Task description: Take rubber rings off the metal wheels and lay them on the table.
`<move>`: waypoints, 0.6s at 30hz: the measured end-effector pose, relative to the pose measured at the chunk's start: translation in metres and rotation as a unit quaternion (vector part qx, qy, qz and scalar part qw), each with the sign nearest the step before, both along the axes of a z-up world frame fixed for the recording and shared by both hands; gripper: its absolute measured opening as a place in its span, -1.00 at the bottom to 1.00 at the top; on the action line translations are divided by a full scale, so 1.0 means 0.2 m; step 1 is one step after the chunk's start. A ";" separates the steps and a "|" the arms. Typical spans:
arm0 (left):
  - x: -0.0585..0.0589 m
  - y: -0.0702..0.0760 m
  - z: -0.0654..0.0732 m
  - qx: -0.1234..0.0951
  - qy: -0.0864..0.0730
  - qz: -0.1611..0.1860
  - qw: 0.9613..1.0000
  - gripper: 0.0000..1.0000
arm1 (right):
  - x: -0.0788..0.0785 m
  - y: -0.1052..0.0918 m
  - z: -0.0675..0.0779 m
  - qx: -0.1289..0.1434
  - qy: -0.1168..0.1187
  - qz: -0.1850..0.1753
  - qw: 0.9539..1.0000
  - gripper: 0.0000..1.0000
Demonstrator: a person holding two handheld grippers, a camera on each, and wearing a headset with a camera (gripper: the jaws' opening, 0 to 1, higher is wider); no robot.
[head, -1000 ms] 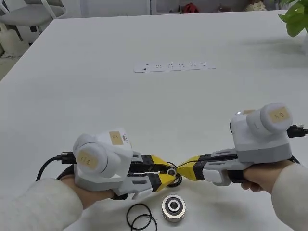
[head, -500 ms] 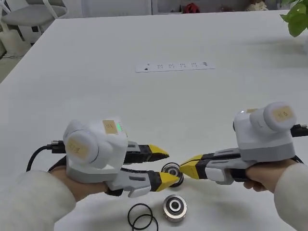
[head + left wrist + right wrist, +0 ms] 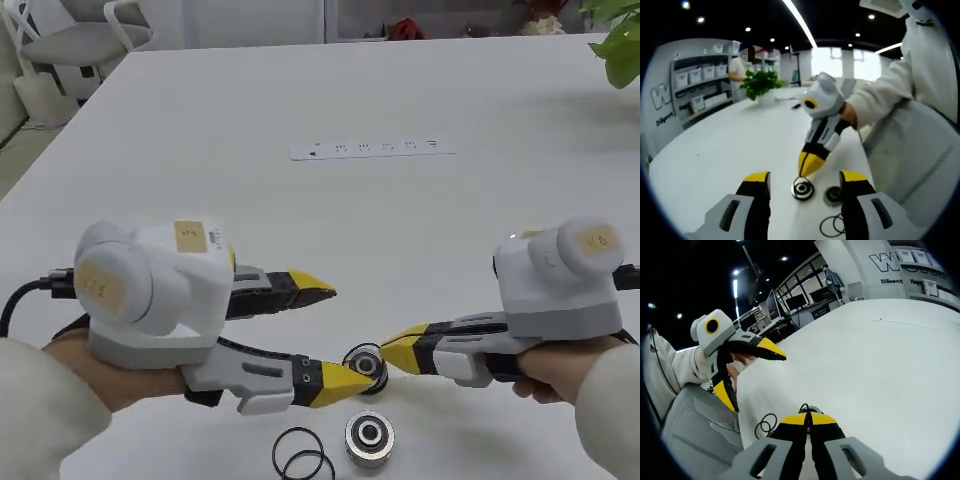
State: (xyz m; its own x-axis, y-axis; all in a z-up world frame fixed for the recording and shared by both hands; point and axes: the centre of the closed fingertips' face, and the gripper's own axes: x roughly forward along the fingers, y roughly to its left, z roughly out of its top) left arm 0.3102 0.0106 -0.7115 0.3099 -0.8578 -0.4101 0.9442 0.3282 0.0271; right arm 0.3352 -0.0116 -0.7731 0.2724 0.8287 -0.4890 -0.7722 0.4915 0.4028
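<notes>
So the right gripper [image 3: 388, 354] has its jaws squeezed together, and the yellow tips are right at the rim of a metal wheel [image 3: 365, 366] close to the near edge of the desk [image 3: 300, 220]. In the right gripper view, that gripper [image 3: 808, 418] has a thin black rubber ring [image 3: 801, 408] curling up at its tips, so it's got the rubber pinched. I honestly can't tell how much of the ring is still on the wheel.

The left gripper [image 3: 332, 335] is spread wide with nothing in it. Its lower tip is just beside the same wheel and its upper tip is well above it. In the left gripper view, its two jaws [image 3: 806, 176] sit either side of the wheel [image 3: 803, 189], and the right gripper [image 3: 805, 173] pokes down onto it from the far side. From the right gripper view, the left gripper [image 3: 756, 382] is off to the left with its jaws gaping.

The second wheel [image 3: 370, 437] is a bit nearer the near edge, just beside the first but not touching it. Two loose rings [image 3: 302, 455] lie flat on the desk right next to it, overlapping each other, almost at the edge.

Further out there's a white power strip [image 3: 372, 148] around the middle of the desk. A leafy plant [image 3: 622, 45] is by the far right corner, and an office chair [image 3: 90, 40] sits past the far left corner.
</notes>
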 end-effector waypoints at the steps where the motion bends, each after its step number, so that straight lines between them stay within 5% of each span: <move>1: -0.01 0.01 0.01 0.001 -0.001 0.002 1.000 0.20 | 0.00 0.00 0.01 0.002 -0.001 -0.002 1.000 -1.00; 11: -0.08 0.11 0.10 0.000 -0.012 0.023 1.000 0.45 | 0.02 -0.02 0.06 0.016 -0.002 -0.015 1.000 -1.00; 18: -0.13 0.25 0.12 -0.001 -0.008 0.056 0.998 0.59 | 0.01 0.00 0.09 0.022 -0.009 -0.017 1.000 -1.00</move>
State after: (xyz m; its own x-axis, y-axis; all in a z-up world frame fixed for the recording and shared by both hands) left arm 0.2846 0.0602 -0.6883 0.4104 -0.8181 -0.4029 0.9011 0.4315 0.0417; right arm 0.3377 -0.0119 -0.7550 0.3085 0.8396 -0.4471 -0.7628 0.4992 0.4110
